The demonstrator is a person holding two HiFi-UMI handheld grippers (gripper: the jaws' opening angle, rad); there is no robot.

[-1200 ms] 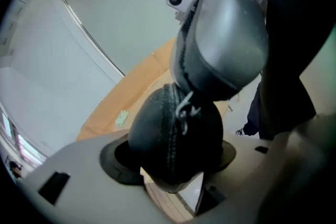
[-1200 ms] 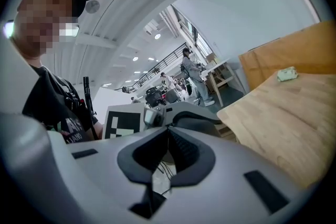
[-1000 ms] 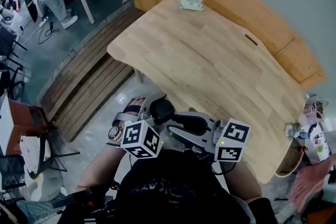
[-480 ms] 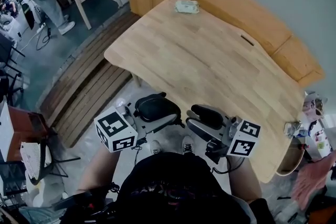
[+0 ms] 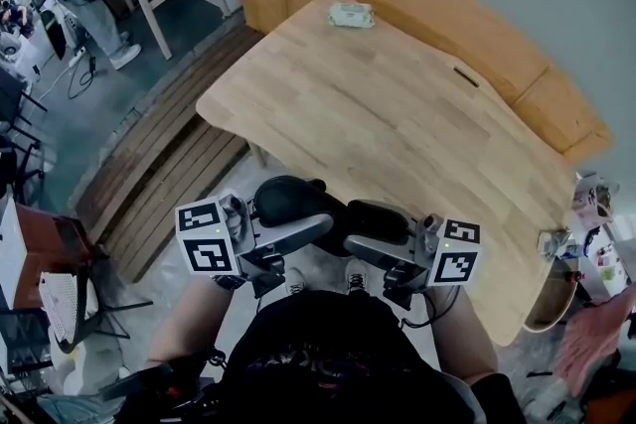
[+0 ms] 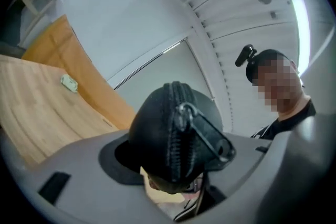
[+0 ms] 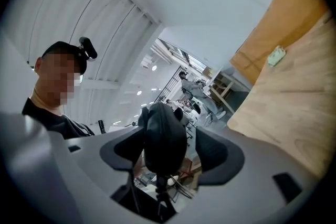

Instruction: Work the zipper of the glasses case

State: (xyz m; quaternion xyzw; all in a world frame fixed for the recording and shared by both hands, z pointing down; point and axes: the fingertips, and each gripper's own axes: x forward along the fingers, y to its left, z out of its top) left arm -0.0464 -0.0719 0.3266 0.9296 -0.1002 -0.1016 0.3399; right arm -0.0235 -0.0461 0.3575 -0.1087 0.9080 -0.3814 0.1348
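Since a second ago your left gripper (image 6: 176,141) has risen from your lap and rolled over, carrying the black zipped fabric glasses case (image 6: 157,123) with it. The case is now in the air, short of the light wooden surface (image 5: 397,124). The grey fingers hide its lower half and clamp it firmly. Your right gripper (image 7: 173,152) has just been opening. Its fingers stand wide around the case's end, clear of one pad; contact with the other is unclear.

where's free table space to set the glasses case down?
Nearly all of the wooden table is bare: the wide middle, from the near edge up to the small pale packet at the far corner. Crowded only off the near edge, where the left claw grips the glasses case.
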